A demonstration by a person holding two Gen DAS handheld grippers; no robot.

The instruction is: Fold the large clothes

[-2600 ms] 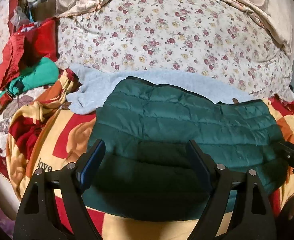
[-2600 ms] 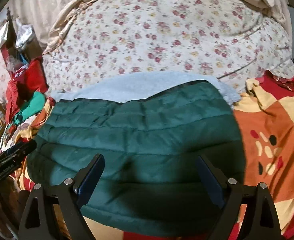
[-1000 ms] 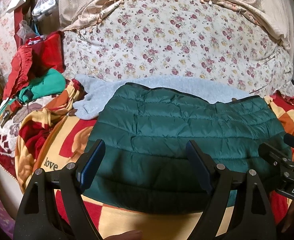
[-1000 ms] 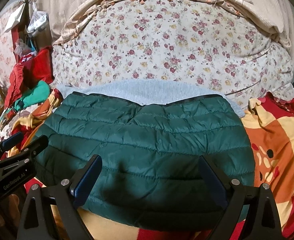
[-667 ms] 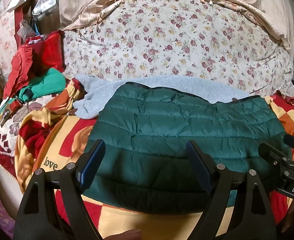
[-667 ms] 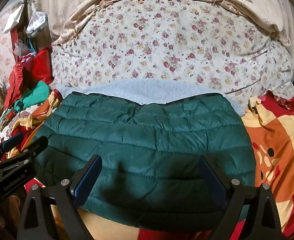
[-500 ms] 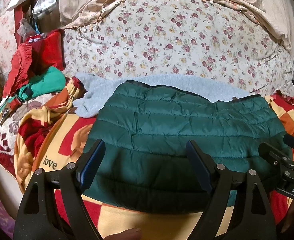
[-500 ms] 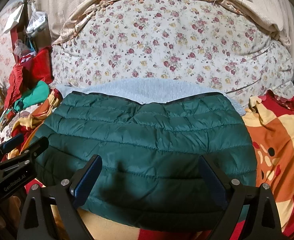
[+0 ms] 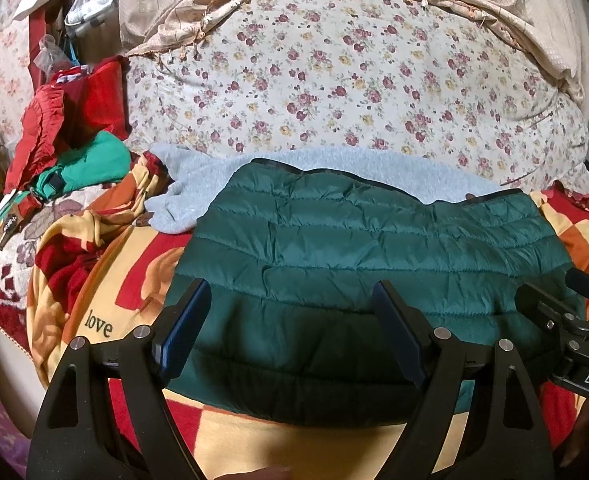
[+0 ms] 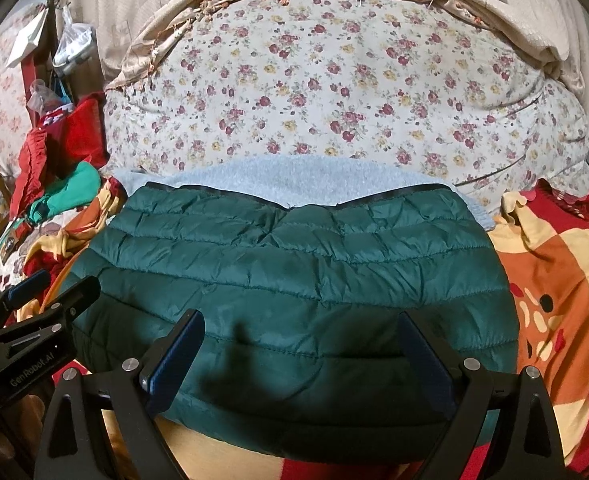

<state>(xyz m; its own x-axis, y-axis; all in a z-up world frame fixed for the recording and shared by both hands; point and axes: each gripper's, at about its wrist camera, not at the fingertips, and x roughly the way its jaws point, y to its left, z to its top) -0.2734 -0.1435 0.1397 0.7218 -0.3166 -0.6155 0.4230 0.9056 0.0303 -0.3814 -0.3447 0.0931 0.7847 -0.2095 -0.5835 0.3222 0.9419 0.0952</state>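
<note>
A dark green quilted puffer jacket (image 9: 358, 256) lies folded flat on the bed's red and yellow blanket (image 9: 134, 280); it also shows in the right wrist view (image 10: 294, 280). A light grey fleece garment (image 9: 198, 184) lies under its far edge, seen too in the right wrist view (image 10: 294, 184). My left gripper (image 9: 294, 332) is open and empty, above the jacket's near left part. My right gripper (image 10: 300, 356) is open and empty, above its near middle. Each gripper appears at the edge of the other's view: the right one (image 9: 566, 328), the left one (image 10: 34, 320).
A floral quilt (image 9: 334, 80) is piled behind the jacket. Red and green clothes (image 9: 66, 148) are heaped at the far left, with bags above them. The blanket (image 10: 554, 280) spreads to the right of the jacket.
Both grippers have drawn back and up a little from the jacket since 2.6 s ago. Over the last second almost nothing moves. The jacket stays in place.
</note>
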